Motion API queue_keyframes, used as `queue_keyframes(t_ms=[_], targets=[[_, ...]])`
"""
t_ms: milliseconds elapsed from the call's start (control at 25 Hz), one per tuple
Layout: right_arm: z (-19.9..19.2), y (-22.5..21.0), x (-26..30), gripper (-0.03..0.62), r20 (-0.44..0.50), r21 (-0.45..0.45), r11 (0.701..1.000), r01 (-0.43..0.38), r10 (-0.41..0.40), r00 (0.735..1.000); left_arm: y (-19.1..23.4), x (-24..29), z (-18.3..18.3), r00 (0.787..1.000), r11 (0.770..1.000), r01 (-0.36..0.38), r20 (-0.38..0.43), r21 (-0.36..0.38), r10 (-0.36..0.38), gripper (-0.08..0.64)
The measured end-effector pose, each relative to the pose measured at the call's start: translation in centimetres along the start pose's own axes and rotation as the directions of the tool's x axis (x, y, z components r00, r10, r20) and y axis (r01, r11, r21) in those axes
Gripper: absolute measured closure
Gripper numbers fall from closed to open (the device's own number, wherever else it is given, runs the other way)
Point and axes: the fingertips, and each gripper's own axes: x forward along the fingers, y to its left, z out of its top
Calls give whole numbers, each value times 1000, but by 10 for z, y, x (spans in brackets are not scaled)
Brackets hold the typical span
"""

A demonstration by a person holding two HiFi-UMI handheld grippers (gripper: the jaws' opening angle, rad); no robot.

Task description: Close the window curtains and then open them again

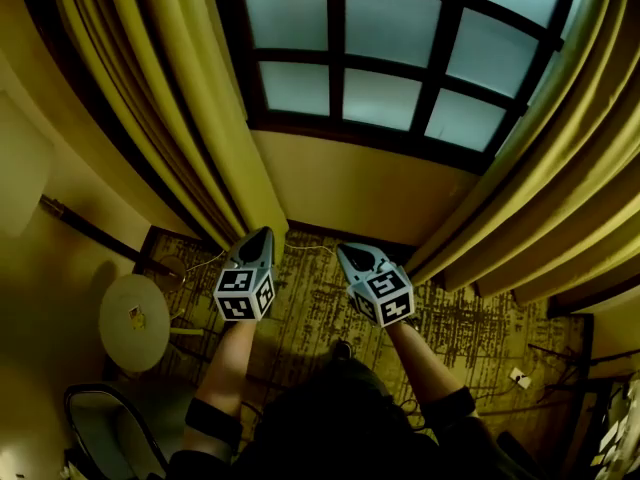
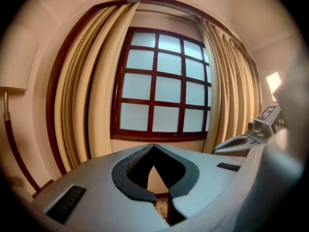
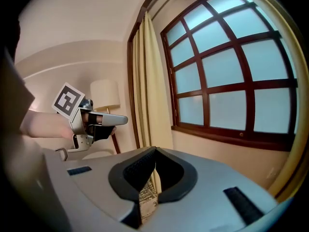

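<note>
Grey plastic left tongs (image 2: 152, 147) are sitting pressed together with nothing between them, only wall and carpet showing through the gap behind the tips. The right tongs (image 3: 154, 150) are likewise pressed together and carrying nothing. In the head view both are being held out side by side at the middle of the window (image 1: 390, 63), close to each other and short of the wall below the sill. The left tongs are pointing nearly straight at the panes, while the right tongs are angling across toward the left side. Both curtains are hanging open, gathered in long upright folds on either side of the glass. The left curtain (image 1: 195, 118) is falling just ahead and to the left of the left tongs, its inner edge near their tips. The right curtain (image 1: 545, 183) is lying well off to the right of the right tongs, on the side they are turning away from. Closing is looking not yet begun. By my judgement, the left hand is sitting nearer its curtain, and the right hand is needing to swing outward first.
</note>
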Motion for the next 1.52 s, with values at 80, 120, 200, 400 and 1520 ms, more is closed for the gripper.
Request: queue_keyframes(t_ms=[80,120,200,400,1520], targets=[[16,-5,14,591,17,-24,999,-30,31,999,12,11,17,999,1000,-28,25,-10,28,557],[26,-7,21,591,26,-37,998,-46,47,999,18,16,27,998,999,-41,39,-9,41,557],[45,-5,35,591,39,-64,994,-85,88,995,31,24,47,995,997,-73,68,-1,73,557],[87,5,74,591,45,-152,973,-172,181,983,71,39,109,974,986,-168,156,9,165,557],[323,57,315,262,246,-322,947,-9,92,965,259,143,401,903,937,-229,418,262,104,134]])
